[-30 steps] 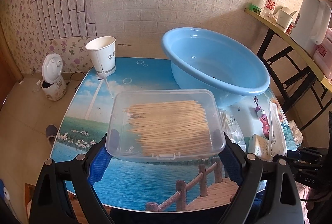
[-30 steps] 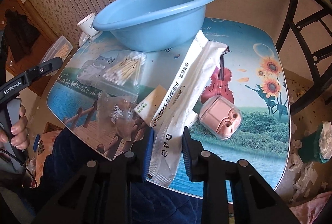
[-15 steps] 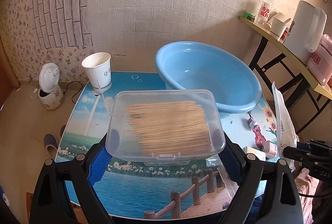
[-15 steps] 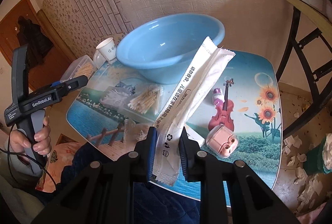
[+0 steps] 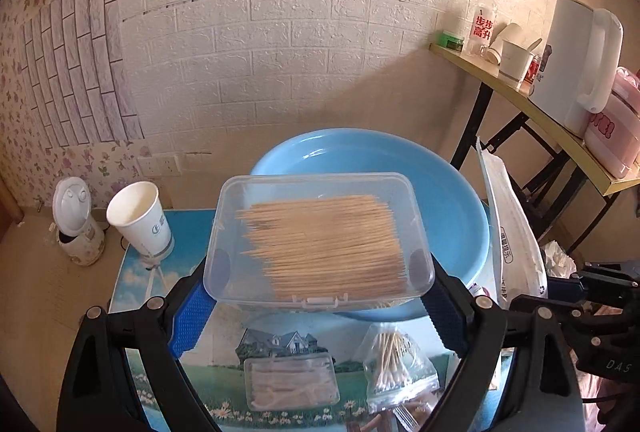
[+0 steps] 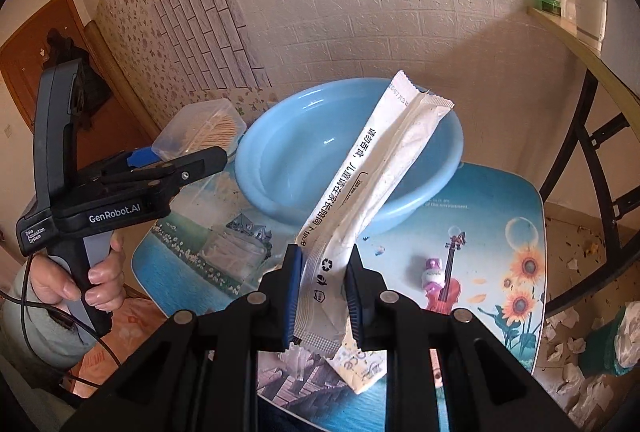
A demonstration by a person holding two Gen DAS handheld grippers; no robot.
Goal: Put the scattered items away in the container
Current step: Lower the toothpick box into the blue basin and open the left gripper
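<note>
1. my left claw [image 5: 316, 296] pinches a clear box of wooden sticks [image 5: 320, 238] by its two ends, held level in the air over the near rim of the blue basin [image 5: 452, 200].
2. my right claw [image 6: 322, 292] pinches the lower end of a long white packet [image 6: 372, 172], which slants up over the basin.
3. the basin sits at the table's [image 6: 492, 216] far edge.
4. a bag of cotton swabs [image 5: 394, 360] and a small clear case [image 5: 290, 380] lie near the table's front edge.
5. a paper cup [image 5: 140, 218] stands at the far left corner.

Your left gripper [image 5: 318, 292] is clamped wide, raised level. Your right gripper [image 6: 323, 290] is pinched narrow, fingers toward 12 o'clock
</note>
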